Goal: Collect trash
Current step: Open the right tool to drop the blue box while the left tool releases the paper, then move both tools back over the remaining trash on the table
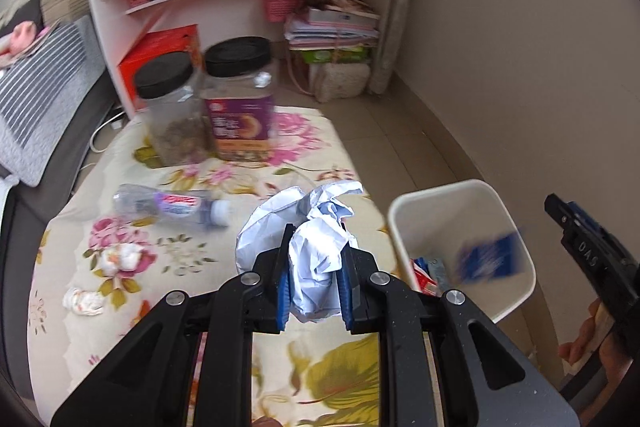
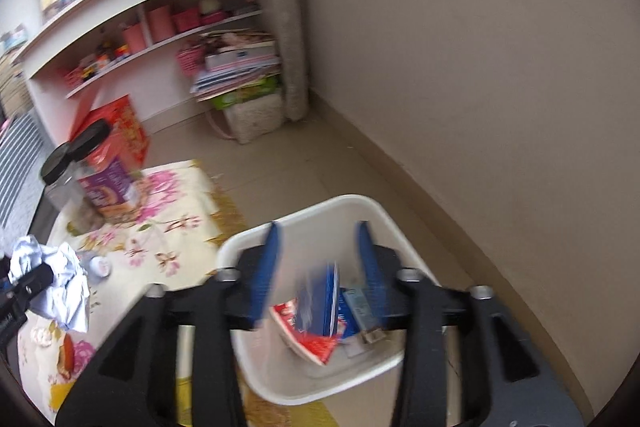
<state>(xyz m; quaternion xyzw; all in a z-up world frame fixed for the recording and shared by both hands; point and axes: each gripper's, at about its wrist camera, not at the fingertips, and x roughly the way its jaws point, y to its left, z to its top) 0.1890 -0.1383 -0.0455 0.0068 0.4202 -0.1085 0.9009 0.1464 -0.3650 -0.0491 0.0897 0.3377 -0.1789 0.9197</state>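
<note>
Showing raised letters "DAS", right gripper (image 1: 560,215) spreads.

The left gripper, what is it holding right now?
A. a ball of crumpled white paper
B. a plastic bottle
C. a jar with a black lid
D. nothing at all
A: the left gripper has its blue pads pressed against both sides of the crumpled white paper, while the plastic bottle lies on the flowered cloth and both jars stand behind it.

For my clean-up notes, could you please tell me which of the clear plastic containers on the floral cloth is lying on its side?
The water bottle with the white cap; both black-lidded jars behind it stand upright.
</note>
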